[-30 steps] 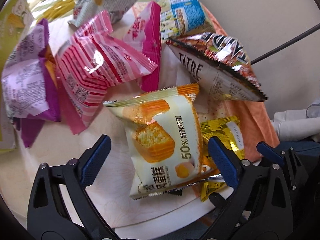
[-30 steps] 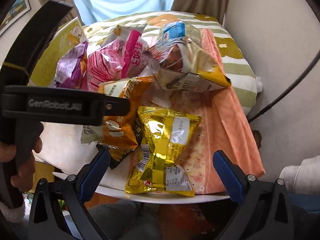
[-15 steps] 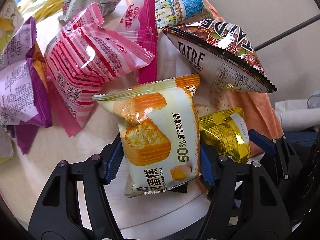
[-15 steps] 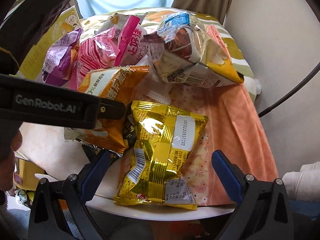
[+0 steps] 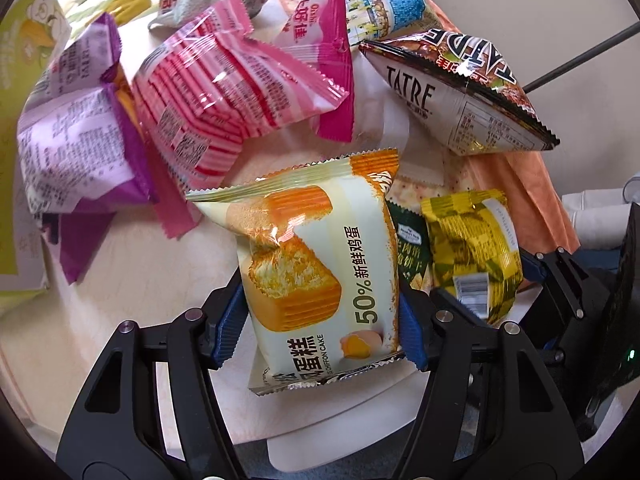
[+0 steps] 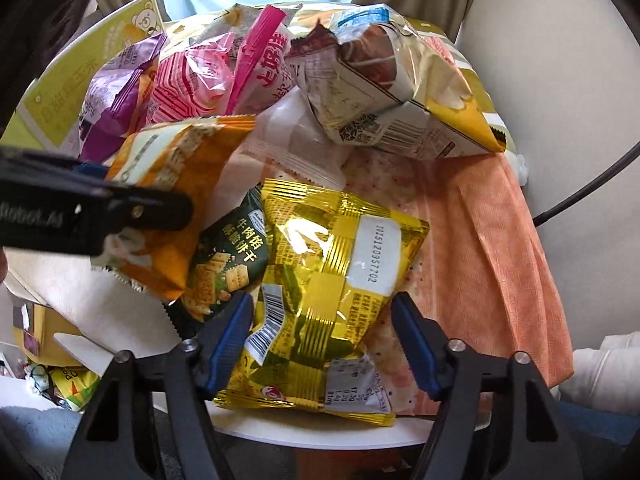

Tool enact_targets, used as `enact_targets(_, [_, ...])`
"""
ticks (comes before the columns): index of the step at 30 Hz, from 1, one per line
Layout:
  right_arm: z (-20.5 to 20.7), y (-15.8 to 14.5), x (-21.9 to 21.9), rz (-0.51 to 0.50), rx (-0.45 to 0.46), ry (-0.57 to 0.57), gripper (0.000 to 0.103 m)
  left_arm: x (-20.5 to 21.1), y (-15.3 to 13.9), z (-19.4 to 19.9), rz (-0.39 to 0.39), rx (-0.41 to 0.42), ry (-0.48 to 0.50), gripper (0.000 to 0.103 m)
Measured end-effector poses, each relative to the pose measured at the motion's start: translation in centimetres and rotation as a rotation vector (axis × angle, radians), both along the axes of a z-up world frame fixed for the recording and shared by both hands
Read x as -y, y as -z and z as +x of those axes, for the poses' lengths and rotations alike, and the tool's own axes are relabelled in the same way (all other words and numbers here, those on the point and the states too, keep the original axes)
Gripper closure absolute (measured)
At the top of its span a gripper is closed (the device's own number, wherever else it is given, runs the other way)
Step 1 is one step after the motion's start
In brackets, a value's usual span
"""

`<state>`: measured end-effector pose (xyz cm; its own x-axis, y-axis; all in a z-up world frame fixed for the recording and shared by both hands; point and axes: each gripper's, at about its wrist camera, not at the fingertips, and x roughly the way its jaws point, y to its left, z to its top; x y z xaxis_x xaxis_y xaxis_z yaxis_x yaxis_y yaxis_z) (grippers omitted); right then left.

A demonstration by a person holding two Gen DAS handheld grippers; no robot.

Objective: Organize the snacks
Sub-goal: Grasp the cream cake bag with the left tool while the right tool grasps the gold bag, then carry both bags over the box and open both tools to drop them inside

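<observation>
Two packets engaged: left gripper jaws clamp cake packet near surface front edge; right gripper jaws narrow, straddling gold packet. Lift slowly, avoid snagging green cracker packet.

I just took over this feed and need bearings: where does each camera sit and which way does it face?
Left wrist: on the left gripper, facing the table; fingers clamp the cake pack.
Right wrist: on the right gripper, fingers astride the gold pack.
Shared: both packs, and each view shows the other gripper.
</observation>
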<state>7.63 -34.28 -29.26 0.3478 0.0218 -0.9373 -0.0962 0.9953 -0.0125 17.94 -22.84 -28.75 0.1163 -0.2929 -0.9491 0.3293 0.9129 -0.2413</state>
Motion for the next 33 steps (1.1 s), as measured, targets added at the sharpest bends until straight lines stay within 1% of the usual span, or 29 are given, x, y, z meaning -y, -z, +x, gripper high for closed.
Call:
enact_targets(2, [0.1, 0.1, 0.2, 0.017, -0.003, 0.012, 0.045, -0.1, 0.2, 0.1, 0.002, 0.001, -0.003, 0.042])
enact_targets(3, [0.3, 0.2, 0.4, 0.030, -0.009, 0.013, 0.050, -0.2, 0.1, 0.0, 0.002, 0.002, -0.005, 0.042])
enact_targets(6, [0.1, -0.1, 0.4, 0.029, -0.004, 0.019, 0.053, -0.5, -0.1, -0.1, 0.001, 0.011, -0.014, 0.042])
enact_targets(9, [0.1, -1.1, 0.5, 0.034, 0.010, 0.026, 0.054, -1.0, -0.7, -0.3, 0.002, 0.026, -0.025, 0.042])
enact_targets(17, [-0.4, -4.3, 0.0, 0.057, 0.036, 0.019, 0.055, -2.0, -3.9, -2.1, -0.002, 0.077, -0.057, 0.042])
enact_targets(21, [-0.6, -6.7, -0.3, 0.078, 0.074, -0.006, 0.055, -2.9, -6.5, -3.2, -0.017, 0.125, -0.093, 0.042])
enact_targets(24, [-0.5, -8.6, -0.9, 0.100, 0.103, -0.043, 0.055, -4.0, -9.1, -4.0, -0.022, 0.176, -0.137, 0.042])
enact_targets(27, [0.2, -10.6, -1.8, 0.135, 0.134, -0.102, 0.055, -5.6, -11.6, -4.2, -0.032, 0.226, -0.195, 0.042])
enact_targets(30, [1.5, -12.6, -3.4, 0.143, 0.177, -0.169, 0.055, -8.3, -14.3, -4.6, -0.034, 0.291, -0.268, 0.042])
enact_targets(33, [3.1, -14.7, -5.9, 0.187, 0.218, -0.242, 0.055, -10.4, -16.4, -4.4, -0.014, 0.346, -0.315, 0.042])
